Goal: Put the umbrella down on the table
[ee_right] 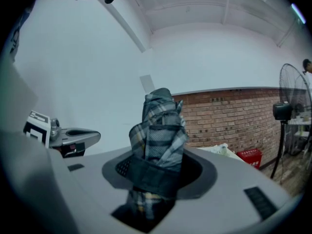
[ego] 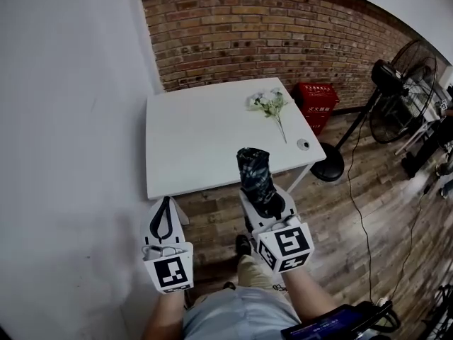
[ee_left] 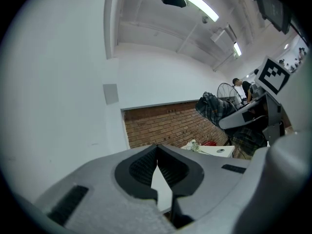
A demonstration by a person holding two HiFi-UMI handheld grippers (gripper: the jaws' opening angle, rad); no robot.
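While the folded plaid umbrella [ego: 255, 170] stands upright in the right gripper [ego: 265, 202], whose jaws are clamped on its lower part, it is in the air by the near edge of the white table [ego: 198, 140] and not resting on it, so the putting-down is not yet done. Beside it, the left gripper [ego: 165, 214] carries nothing, its 2 jaws pressed together. What is left, as I judge it, is to bring the umbrella over the bare tabletop, clear of the flowers [ego: 271, 105] and the small round object [ego: 303, 144] on the right side, lower it and release.
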